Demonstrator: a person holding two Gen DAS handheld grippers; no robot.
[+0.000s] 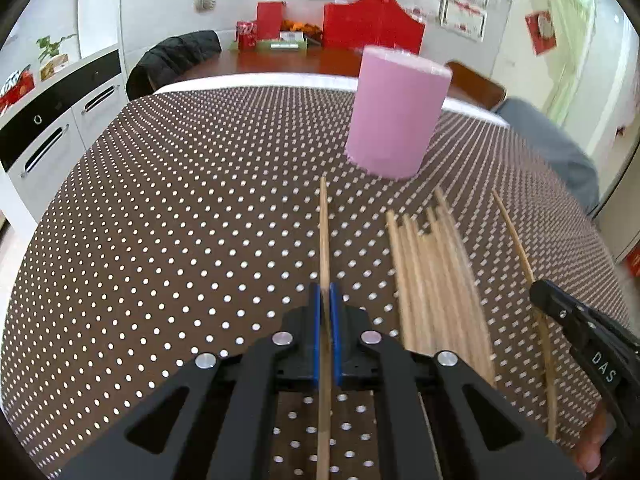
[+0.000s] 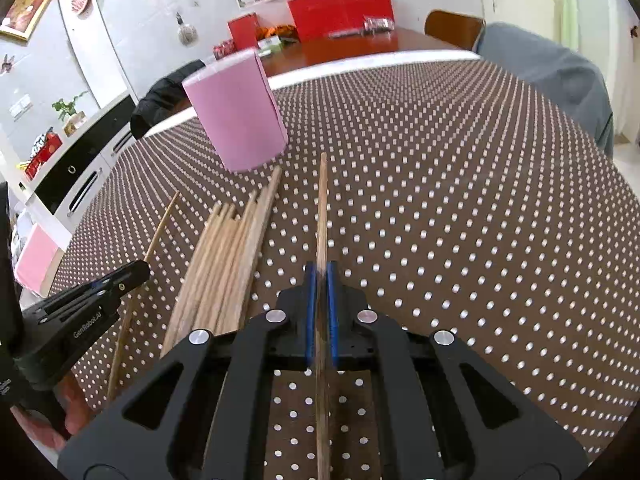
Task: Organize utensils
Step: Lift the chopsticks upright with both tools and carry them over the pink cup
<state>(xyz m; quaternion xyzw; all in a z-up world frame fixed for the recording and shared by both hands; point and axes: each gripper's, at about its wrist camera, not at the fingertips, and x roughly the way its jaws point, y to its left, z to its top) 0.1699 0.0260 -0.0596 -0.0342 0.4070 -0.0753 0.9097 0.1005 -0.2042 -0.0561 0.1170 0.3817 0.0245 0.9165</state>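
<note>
A pink cylindrical holder (image 1: 396,116) (image 2: 236,116) stands upright on the brown dotted tablecloth (image 1: 180,200). A loose pile of wooden chopsticks (image 1: 432,280) (image 2: 228,264) lies in front of it. My left gripper (image 1: 327,292) is shut on a single chopstick (image 1: 324,220) that points toward the holder. My right gripper (image 2: 321,270) is shut on another chopstick (image 2: 322,200), to the right of the pile. Each gripper also shows from the side in the other's view: the right gripper (image 1: 538,292) and the left gripper (image 2: 138,270).
A chair draped in grey cloth (image 2: 552,76) stands at the table's far right edge, and a chair with a black jacket (image 1: 176,56) at the far left. Red boxes (image 1: 372,24) sit on a wooden table behind. White cabinets (image 1: 52,128) line the left.
</note>
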